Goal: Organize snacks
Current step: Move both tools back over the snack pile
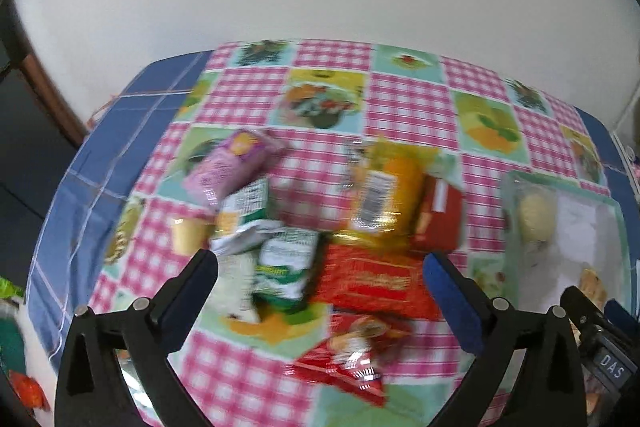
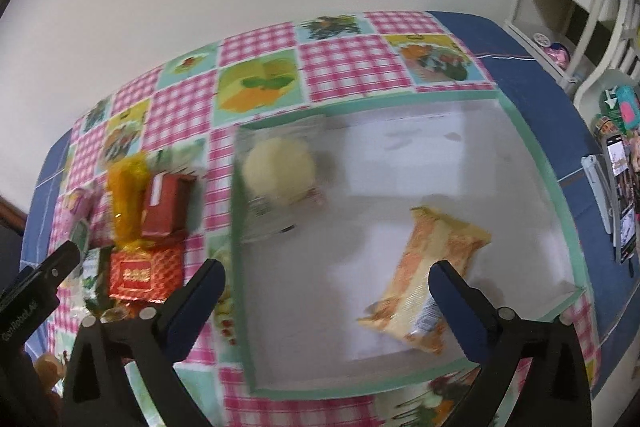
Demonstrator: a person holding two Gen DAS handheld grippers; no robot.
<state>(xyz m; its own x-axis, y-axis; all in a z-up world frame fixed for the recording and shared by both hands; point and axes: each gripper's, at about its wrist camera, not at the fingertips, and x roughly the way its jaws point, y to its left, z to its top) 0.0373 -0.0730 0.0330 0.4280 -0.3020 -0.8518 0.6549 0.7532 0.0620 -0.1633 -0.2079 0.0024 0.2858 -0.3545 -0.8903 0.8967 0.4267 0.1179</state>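
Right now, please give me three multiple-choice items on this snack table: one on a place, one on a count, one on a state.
1. Where does the orange-and-cream packet lie?
A. inside the green-rimmed box
B. on the tablecloth
C. on the red box

2. How many snacks are inside the green-rimmed box?
A. none
B. two
C. five

3. What is the state of the right gripper?
A. shut on a packet
B. shut, empty
C. open, empty

Key: 1 A, it rests on the box floor; 2 B, that packet and a round pale snack; 3 C, its fingers stand wide apart, gripping nothing.

Snack pile [image 1: 320,251] mid-table [image 1: 404,99]. Tray [image 2: 556,195] to its right, near table's right edge; bun pack [image 2: 280,175] in far-left corner, wafer pack [image 2: 424,267] near-right.
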